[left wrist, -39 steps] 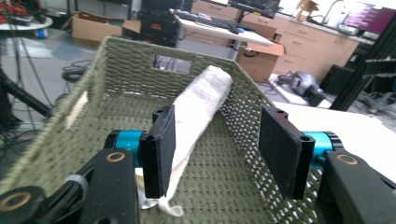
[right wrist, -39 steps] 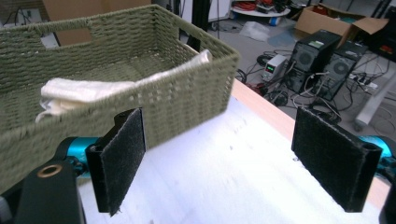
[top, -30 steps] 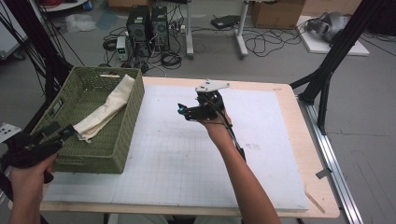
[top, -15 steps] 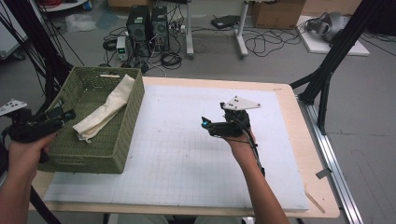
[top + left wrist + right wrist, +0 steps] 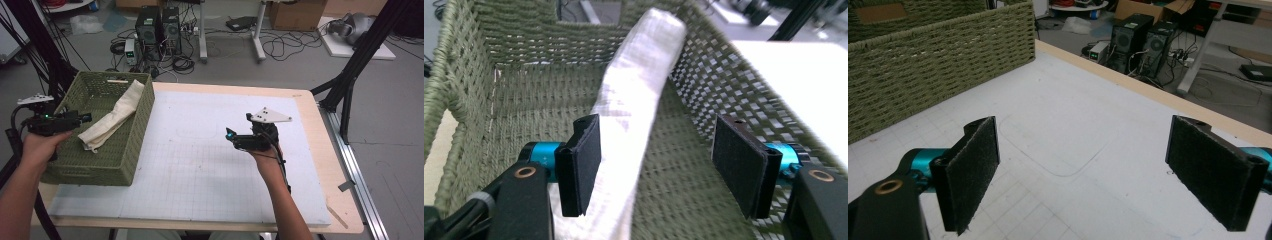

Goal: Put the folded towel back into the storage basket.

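- Here the landmark is the green woven basket [image 5: 102, 130], which stands at the left edge of the counter [image 5: 210, 165], probably so that cloth dropped into it stays off the white mat.
- Inside the basket lies the white cloth [image 5: 112, 120], a long rolled bundle running slantwise from the near left corner up to the far right rim, where its end leans on the wall.
- The left tongs [image 5: 82, 118] hover at the basket's left rim, pointing inward and level; in the left gripper view their jaws stand spread, with the cloth [image 5: 634, 115] running up between them but no pad pressing on it. So they are released.
- Judging from that, this hand is either lining up to take the cloth or has let it go; the pictures do not decide which.
- The right tongs [image 5: 231, 136] hang well to the right of the basket, above the bare mat, facing it.
- In the right gripper view their jaws are wide apart with nothing between them, only mat and the basket's wall [image 5: 938, 65] beyond; this hand seems parked clear, leaving room for the other.
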Demonstrator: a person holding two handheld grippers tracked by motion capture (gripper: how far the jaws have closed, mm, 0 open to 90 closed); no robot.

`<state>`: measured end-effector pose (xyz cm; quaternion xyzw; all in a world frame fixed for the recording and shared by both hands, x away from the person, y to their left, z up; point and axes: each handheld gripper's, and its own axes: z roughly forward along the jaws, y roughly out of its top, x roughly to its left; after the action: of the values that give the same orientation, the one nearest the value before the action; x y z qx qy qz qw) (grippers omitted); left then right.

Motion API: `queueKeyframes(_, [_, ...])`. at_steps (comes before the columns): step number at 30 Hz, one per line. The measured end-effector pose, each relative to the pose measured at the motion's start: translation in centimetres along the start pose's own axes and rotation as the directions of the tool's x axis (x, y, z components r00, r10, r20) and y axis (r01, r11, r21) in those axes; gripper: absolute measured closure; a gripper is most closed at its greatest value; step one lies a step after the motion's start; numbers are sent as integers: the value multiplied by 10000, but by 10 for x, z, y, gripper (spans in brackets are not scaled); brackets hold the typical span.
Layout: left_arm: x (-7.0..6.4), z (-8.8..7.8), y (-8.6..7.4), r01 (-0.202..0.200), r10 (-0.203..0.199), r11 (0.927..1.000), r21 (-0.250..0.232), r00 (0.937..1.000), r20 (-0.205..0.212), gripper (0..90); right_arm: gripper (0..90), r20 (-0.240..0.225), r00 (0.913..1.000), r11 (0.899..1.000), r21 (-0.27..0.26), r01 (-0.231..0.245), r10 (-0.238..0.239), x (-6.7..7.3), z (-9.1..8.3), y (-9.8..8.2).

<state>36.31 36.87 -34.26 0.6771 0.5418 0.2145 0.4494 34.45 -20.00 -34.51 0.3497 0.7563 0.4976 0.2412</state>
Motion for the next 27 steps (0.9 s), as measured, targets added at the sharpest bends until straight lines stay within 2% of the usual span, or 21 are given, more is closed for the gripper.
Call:
queueKeyframes(2, [3, 10, -1, -80, 87, 9994, 338, 9997, -212, 371, 134, 22, 10000, 10000, -27, -31, 31, -2, -3, -1])
queueKeyframes(4, [6, 17, -2, -192, 214, 9977, 650, 9992, -328, 409, 134, 96, 9999, 10000, -31, -88, 89, -4, -6, -2])
queueKeyframes(9, [16, 32, -8, -27, 125, 9925, 1223, 9968, -793, 506, 134, 264, 9995, 9998, -114, -146, 149, -9, -15, -5])
queueKeyframes(12, [22, 38, -12, -38, 244, 9857, 1682, 9924, -1203, 514, 134, 352, 9991, 9997, -126, -217, 221, -11, -19, -7])
queueKeyframes(15, [23, 42, -14, -190, 457, 9812, 1922, 9897, -1355, 511, 134, 406, 9989, 9996, -159, -229, 236, -13, -23, -8])
queueKeyframes(17, [24, 46, -16, -175, 511, 9742, 2251, 9882, -1442, 500, 134, 467, 9986, 9996, -175, -234, 242, -13, -26, -8])
queueKeyframes(18, [26, 49, -18, -78, 486, 9671, 2544, 9868, -1544, 492, 134, 479, 9985, 9995, -179, -252, 260, -13, -27, -8])
queueKeyframes(19, [27, 50, -19, -28, 469, 9629, 2698, 9865, -1571, 476, 134, 506, 9984, 9995, -204, -232, 243, -14, -29, -8])
queueKeyframes(20, [28, 52, -21, 66, 398, 9610, 2764, 9860, -1619, 470, 134, 524, 9983, 9995, -212, -225, 236, -14, -30, -9])
queueKeyframes(21, [29, 54, -21, 21, 510, 9541, 2993, 9843, -1693, 466, 134, 524, 9983, 9995, -225, -225, 237, -14, -31, -9])
queueKeyframes(22, [30, 55, -23, 40, 532, 9516, 3073, 9826, -1777, 457, 134, 532, 9983, 9994, -244, -232, 245, -14, -33, -9])
queueKeyframes(25, [33, 60, -27, 364, 390, 9353, 3521, 9781, -2046, 433, 134, 608, 9978, 9993, -287, -231, 249, -15, -36, -9])
queueKeyframes(26, [34, 61, -28, 472, 366, 9268, 3726, 9760, -2146, 427, 134, 651, 9977, 9994, -298, -181, 200, -16, -38, -10])
queueKeyframes(27, [34, 63, -30, 560, 310, 9189, 3905, 9765, -2131, 422, 134, 659, 9974, 9992, -286, -262, 281, -16, -39, -10])
